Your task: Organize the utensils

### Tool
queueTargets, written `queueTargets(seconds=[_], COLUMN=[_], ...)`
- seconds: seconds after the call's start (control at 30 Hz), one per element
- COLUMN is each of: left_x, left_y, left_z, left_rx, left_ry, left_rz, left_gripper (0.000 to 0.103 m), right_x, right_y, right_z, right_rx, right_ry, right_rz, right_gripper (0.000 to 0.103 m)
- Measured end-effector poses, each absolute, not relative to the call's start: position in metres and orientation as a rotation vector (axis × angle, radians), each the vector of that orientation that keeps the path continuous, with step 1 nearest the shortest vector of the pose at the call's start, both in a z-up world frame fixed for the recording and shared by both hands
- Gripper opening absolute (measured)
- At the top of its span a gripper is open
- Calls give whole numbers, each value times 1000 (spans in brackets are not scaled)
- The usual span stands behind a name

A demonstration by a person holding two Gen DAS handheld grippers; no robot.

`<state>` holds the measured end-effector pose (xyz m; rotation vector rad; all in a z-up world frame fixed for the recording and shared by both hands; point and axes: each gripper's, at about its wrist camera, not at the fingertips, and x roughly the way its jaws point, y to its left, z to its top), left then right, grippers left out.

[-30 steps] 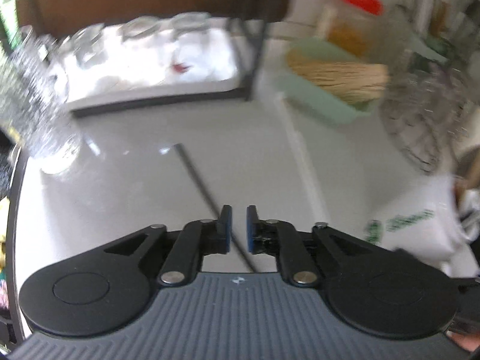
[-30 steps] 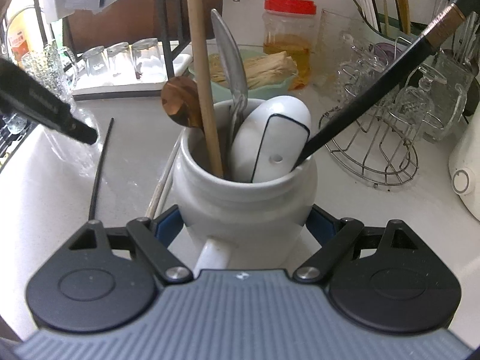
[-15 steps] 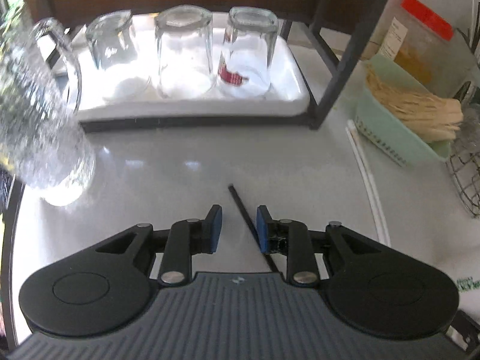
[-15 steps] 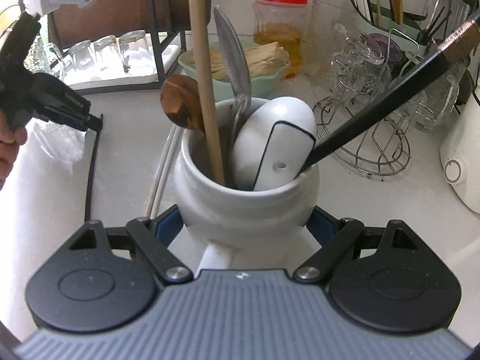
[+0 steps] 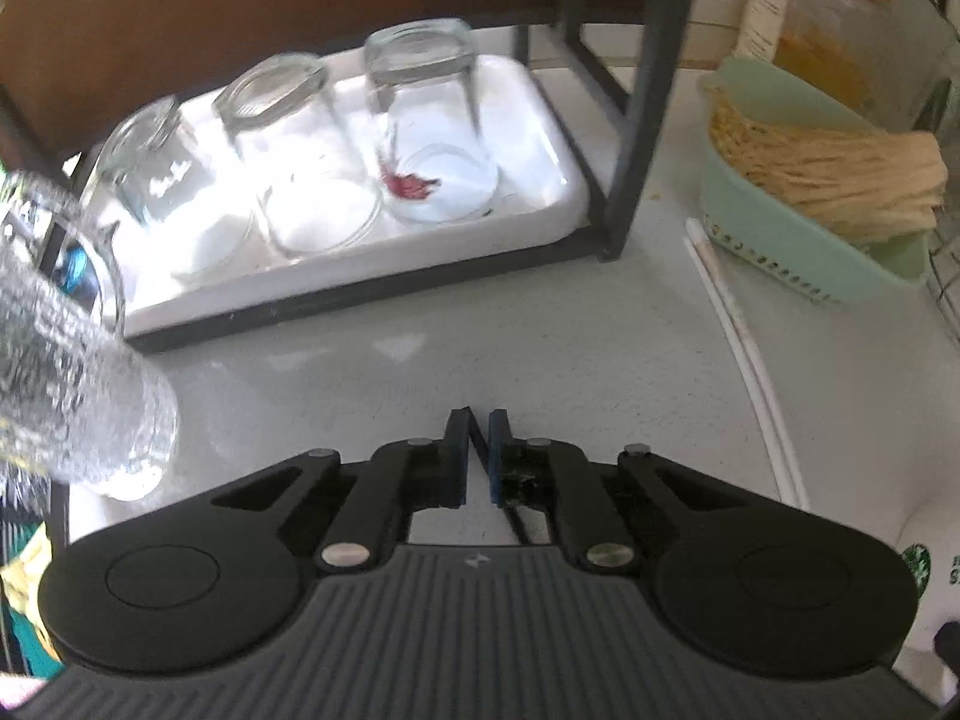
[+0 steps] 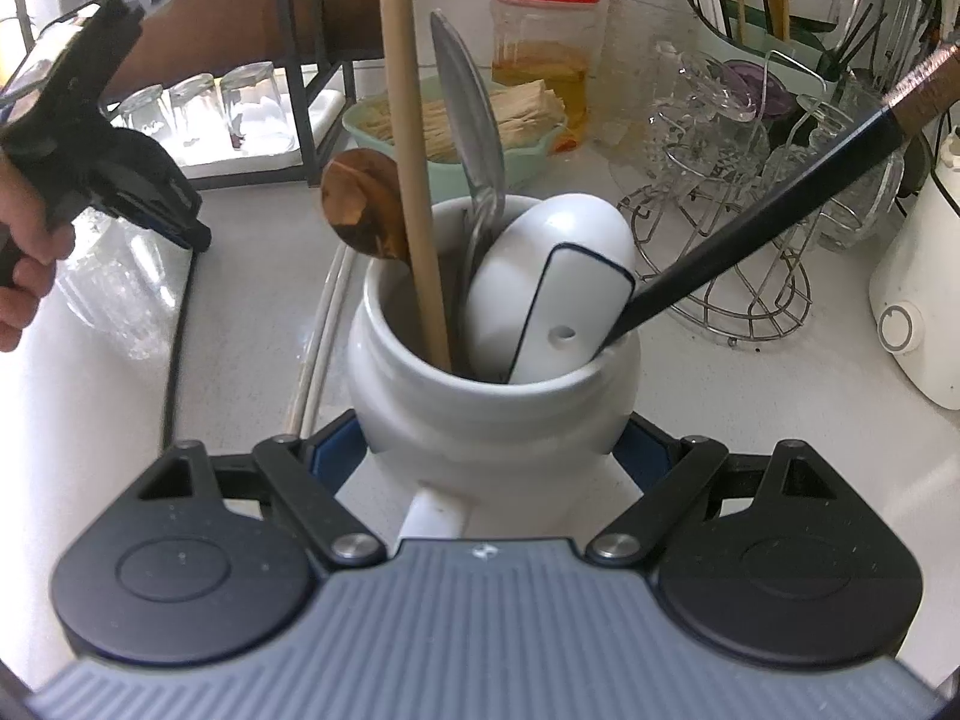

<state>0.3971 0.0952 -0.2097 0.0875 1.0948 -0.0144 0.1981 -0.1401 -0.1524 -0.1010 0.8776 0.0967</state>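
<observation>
On the bench left of the white crock [image 6: 492, 396], my left tongs [image 5: 478, 432] are closing on the tip of a thin black stick [image 6: 180, 324], which runs between the blue pads and looks pinched already; in the right wrist view it lies along the bench from the tongs toward the camera. I judge the step in hand to be the pickup of this loose utensil. The next move, as I read it, calls for a firm pinch, a lift clear of the bench, then a swing over to the crock's mouth, tip down into the gap beside the wooden handle.

Behind those tongs, further from the crock, a white tray [image 5: 540, 120] under a black rack carries three upturned glasses. A white stick [image 6: 318, 324] lies on the bench just left of the crock, untouched.

My right tongs [image 6: 492, 450] grip the crock by its sides, spread wide around its body, steadying it. It holds a wooden spoon [image 6: 360, 204], a long wooden handle [image 6: 414, 180], a steel spoon [image 6: 474, 120], a broad white utensil [image 6: 558, 276] and a black handle [image 6: 750, 240] leaning out to the right.

Behind the crock a green basket [image 6: 528, 150] holds pale straw-like bundles, with a red-lidded jar [image 6: 543, 54] beyond.
</observation>
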Motion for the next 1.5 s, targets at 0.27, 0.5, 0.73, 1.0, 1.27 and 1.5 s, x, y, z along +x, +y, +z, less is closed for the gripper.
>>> queueTargets(seconds=[0.27, 0.5, 0.73, 1.0, 1.27, 1.5], left_x=[384, 355, 315, 276, 254, 246], left_y=[98, 94, 85, 70, 54, 42], left_z=[-194, -149, -94, -43, -20, -18], left_rx=[39, -19, -71, -103, -85, -59], left_ry=[1079, 998, 901, 818, 805, 806], left_rz=[-72, -127, -192, -236, -279, -294], left_gripper=[3, 3, 3, 3, 2, 2], right_x=[198, 199, 203, 206, 204, 204], right_y=[-143, -146, -144, -145, -146, -146], right_z=[-152, -153, -154, -157, -159, -159], right_rx=[-105, -113, -124, -133, -131, -134], right_ry=[874, 863, 845, 822, 802, 796], right_rz=[108, 132, 170, 201, 210, 222], right_gripper=[90, 90, 90, 90, 90, 90])
